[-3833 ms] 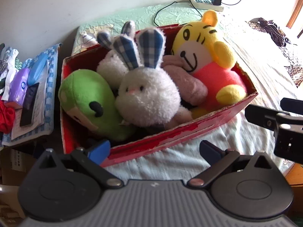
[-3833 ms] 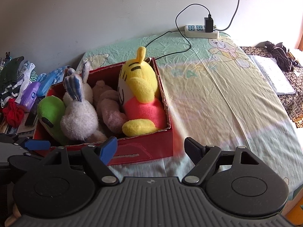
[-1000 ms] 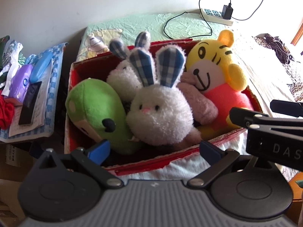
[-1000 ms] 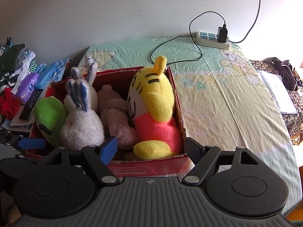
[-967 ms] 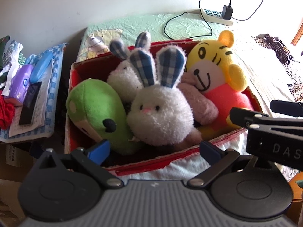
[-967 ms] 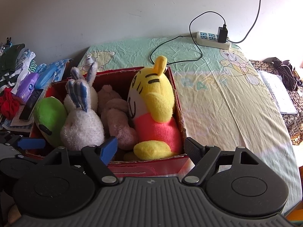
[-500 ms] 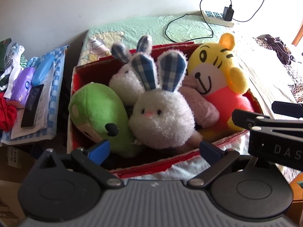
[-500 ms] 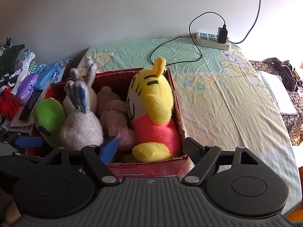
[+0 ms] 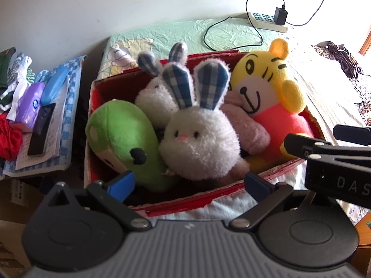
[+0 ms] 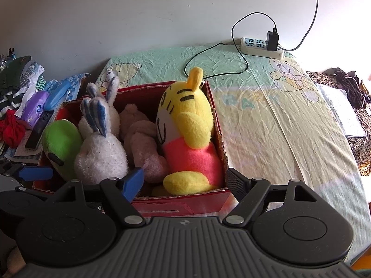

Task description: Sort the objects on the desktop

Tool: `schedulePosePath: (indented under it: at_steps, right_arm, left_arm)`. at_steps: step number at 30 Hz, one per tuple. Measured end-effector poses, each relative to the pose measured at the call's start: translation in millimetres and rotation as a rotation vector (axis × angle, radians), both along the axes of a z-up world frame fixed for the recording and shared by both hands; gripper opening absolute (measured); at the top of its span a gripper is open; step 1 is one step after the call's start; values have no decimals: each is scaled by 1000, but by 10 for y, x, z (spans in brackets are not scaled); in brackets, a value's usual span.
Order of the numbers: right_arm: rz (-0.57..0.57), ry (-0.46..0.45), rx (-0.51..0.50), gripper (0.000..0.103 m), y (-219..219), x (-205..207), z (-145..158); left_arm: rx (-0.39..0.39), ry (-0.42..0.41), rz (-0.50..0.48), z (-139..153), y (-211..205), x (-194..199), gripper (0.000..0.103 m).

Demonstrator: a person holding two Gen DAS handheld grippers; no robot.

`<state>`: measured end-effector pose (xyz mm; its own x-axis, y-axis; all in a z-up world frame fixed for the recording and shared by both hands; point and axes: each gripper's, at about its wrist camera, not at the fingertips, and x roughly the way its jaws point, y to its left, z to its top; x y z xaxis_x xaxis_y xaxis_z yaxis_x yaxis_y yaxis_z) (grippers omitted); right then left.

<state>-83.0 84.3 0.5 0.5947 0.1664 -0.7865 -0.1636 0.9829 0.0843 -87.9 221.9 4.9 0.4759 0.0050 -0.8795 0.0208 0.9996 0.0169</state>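
Both jaws stood apart, empty. Left gripper (image 9: 187,183) hung at the box's (image 9: 185,202) near rim; bunny (image 9: 199,143) sat between its jaws, green plush (image 9: 123,136) by the left one. Right gripper (image 10: 185,183) faced the tiger (image 10: 187,136), which lay between its jaws. Box sat on the bed (image 10: 278,120).

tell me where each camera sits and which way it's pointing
Left wrist: on the left gripper, near the red box's left front corner, facing the white bunny; the right gripper shows.
Right wrist: on the right gripper, facing the yellow tiger; a left fingertip shows.
Shared: box, toys, power strip.
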Motion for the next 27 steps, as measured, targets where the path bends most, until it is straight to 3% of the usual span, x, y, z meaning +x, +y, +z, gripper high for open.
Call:
schedulePosePath:
  at_steps: [27]
  right_arm:
    - [-9, -30, 24, 80, 69, 32, 57]
  left_arm:
    - [2, -24, 13, 38, 68, 19, 101]
